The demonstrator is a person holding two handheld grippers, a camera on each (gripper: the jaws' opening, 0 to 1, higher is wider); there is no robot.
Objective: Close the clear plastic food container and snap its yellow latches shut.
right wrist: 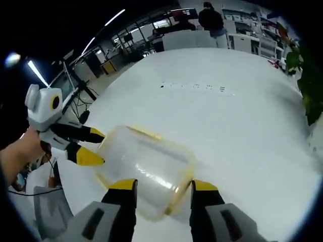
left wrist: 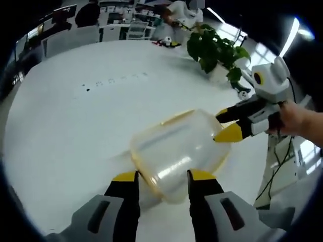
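The clear plastic container [left wrist: 176,151] with a yellow rim rests on the white table [left wrist: 75,126], slightly blurred. My left gripper [left wrist: 162,176] is open, its yellow-tipped jaws on either side of the container's near end. My right gripper [left wrist: 227,124] comes in from the right with its jaws apart at the container's far right edge. In the right gripper view the container [right wrist: 146,169] lies just ahead of my open right gripper [right wrist: 163,185], and the left gripper [right wrist: 93,146] meets its left edge. I cannot make out the latches.
A potted green plant [left wrist: 214,48] stands at the table's far right edge. Small black marks [left wrist: 113,80] dot the tabletop. A hand [left wrist: 298,118] holds the right gripper. Desks, chairs and people [right wrist: 212,20] fill the room behind.
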